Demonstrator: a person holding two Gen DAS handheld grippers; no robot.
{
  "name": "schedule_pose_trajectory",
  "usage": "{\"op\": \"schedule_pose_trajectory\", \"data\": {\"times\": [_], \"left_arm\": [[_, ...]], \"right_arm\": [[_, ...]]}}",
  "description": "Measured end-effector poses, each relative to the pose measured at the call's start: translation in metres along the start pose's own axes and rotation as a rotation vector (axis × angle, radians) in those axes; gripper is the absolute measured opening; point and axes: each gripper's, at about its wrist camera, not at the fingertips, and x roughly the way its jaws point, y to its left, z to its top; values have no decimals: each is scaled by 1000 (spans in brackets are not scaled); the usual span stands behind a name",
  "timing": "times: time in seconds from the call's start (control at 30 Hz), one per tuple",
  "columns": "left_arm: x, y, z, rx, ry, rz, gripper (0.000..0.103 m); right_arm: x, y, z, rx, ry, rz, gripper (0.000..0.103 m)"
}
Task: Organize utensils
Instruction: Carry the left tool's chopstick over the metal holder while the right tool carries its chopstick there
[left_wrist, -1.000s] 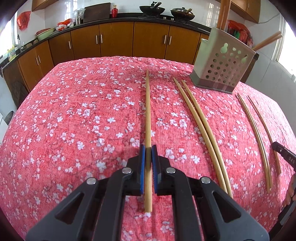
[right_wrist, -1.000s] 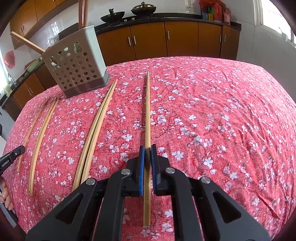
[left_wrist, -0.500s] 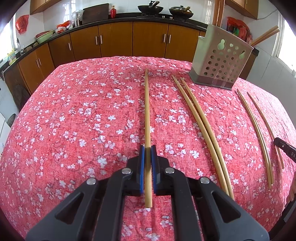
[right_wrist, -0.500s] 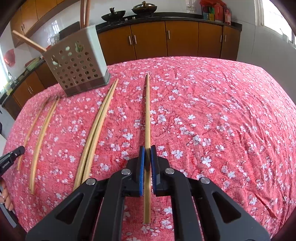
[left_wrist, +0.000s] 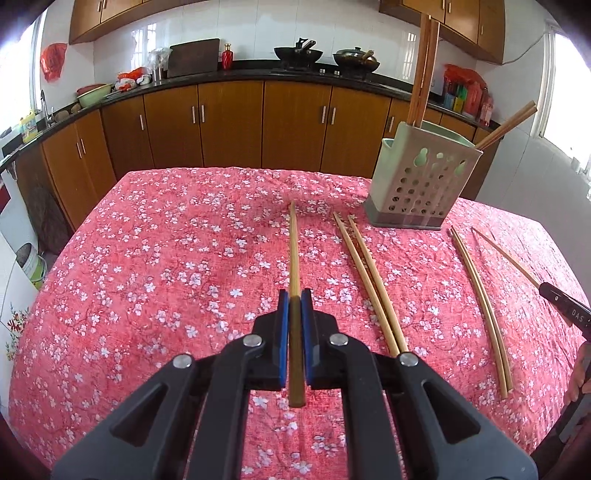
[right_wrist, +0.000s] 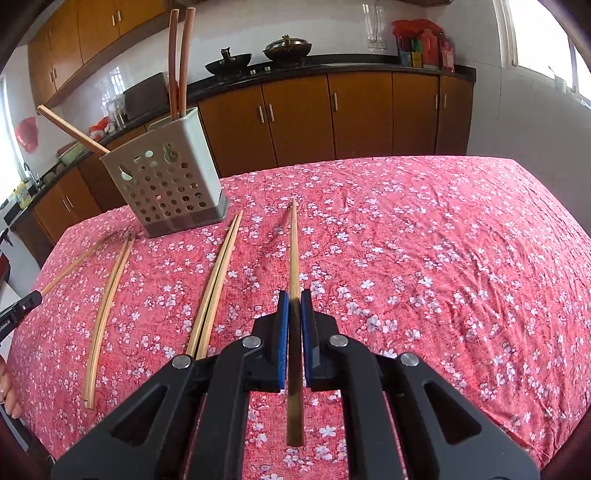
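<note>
On floral tablecloth (left_wrist: 155, 266), chopsticks (left_wrist: 369, 273), holder (left_wrist: 421, 177), kitchen cabinets (left_wrist: 229, 125)

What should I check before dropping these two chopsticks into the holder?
1. Left gripper shut on its chopstick: ok.
2. Right gripper shut on its chopstick: ok.
3. Both chopsticks straight between the pads: ok.
4. Utensil holder upright on the tablecloth: ok.
5. Room inside among the brown chopsticks: cannot tell.
6. Loose chopsticks out of the way: cannot tell.
</note>
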Motion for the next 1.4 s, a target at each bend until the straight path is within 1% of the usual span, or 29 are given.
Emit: {"op": "schedule_pose_trajectory", "data": {"times": [0.07,0.13,0.27,0.3,0.37,0.5,0.7,0.77,0.97,1.07,1.13,1.23,1.4], "left_arm": [[-3,0,3,-5,-9,2,8],[-12,1,10,-17,-36,-5,8],[-36,1,28,-33,-119,-21,8],[-45,1,34,-38,-148,-27,8],[-55,0,42,-44,-181,-33,8],[-72,-3,60,-47,-243,-44,8],[-81,-8,76,-24,-276,-42,8],[-86,-12,80,-14,-289,-48,8],[-110,-29,98,1,-353,-117,7],[-122,-43,109,3,-394,-163,7],[-131,-54,119,2,-444,-178,7],[-136,-70,137,-12,-508,-197,7],[-135,-88,165,-36,-599,-189,7]], "right_arm": [[-4,3,3,-6,-19,-5,7],[-12,0,9,-3,-58,-1,7],[-41,-1,29,16,-172,21,7],[-45,-2,33,20,-190,26,7],[-54,-3,40,27,-229,34,7],[-60,-5,50,36,-262,36,7],[-66,-6,59,43,-296,48,7],[-73,-4,66,58,-321,75,7],[-100,4,93,83,-415,175,7],[-115,13,106,89,-470,236,7],[-123,21,115,87,-514,270,7],[-127,33,127,76,-557,293,7],[-123,51,143,39,-599,291,7]]}}
